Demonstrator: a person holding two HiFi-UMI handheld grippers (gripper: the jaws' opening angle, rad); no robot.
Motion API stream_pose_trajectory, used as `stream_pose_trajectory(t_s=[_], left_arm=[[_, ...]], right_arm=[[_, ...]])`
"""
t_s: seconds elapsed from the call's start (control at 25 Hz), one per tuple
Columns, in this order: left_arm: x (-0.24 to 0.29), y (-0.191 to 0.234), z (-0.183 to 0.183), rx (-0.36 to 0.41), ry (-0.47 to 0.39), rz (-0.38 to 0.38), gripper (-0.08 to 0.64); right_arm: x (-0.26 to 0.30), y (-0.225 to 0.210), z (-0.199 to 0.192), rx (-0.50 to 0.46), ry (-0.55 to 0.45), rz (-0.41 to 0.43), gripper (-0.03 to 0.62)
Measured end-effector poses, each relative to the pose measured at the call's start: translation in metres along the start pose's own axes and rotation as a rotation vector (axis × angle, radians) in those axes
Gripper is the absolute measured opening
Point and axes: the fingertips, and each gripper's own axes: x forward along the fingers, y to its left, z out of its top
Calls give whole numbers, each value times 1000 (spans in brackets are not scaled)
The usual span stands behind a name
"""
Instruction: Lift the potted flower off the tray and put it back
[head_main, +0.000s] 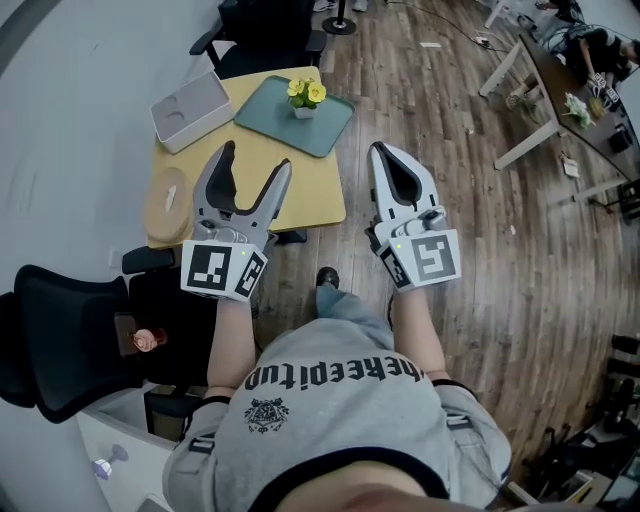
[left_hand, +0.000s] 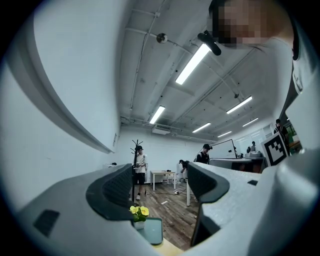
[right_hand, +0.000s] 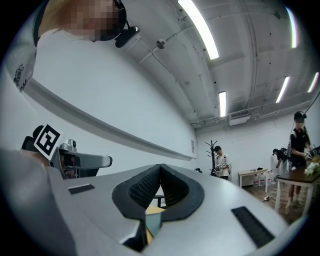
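A small white pot with yellow flowers (head_main: 305, 98) stands on a green tray (head_main: 294, 115) at the far side of a yellow table (head_main: 250, 170). My left gripper (head_main: 253, 161) is held open above the table's near half, short of the tray, with nothing between its jaws. In the left gripper view the flower (left_hand: 138, 214) and the tray (left_hand: 151, 230) show low between the open jaws (left_hand: 159, 187). My right gripper (head_main: 380, 152) is shut and empty, off the table's right edge over the floor. Its jaws (right_hand: 160, 169) meet at the tips in the right gripper view.
A grey-white rectangular tray (head_main: 192, 109) lies at the table's far left and a round wooden lid (head_main: 167, 203) at its left edge. Black office chairs stand behind the table (head_main: 262, 30) and at my left (head_main: 70, 338). Other tables and people are across the room.
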Motion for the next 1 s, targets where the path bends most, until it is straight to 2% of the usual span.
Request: stream_pose_trajectory(t_s=[0.6, 0.8, 1.0], left_arm=[[105, 13, -7, 55, -6, 8, 328], [124, 16, -28, 42, 42, 8, 328], [144, 30, -65, 8, 112, 16, 328]], right_arm=[[73, -82, -12, 24, -60, 47, 3], [85, -96, -26, 51, -42, 53, 3], [98, -105, -48, 76, -9, 48, 3]])
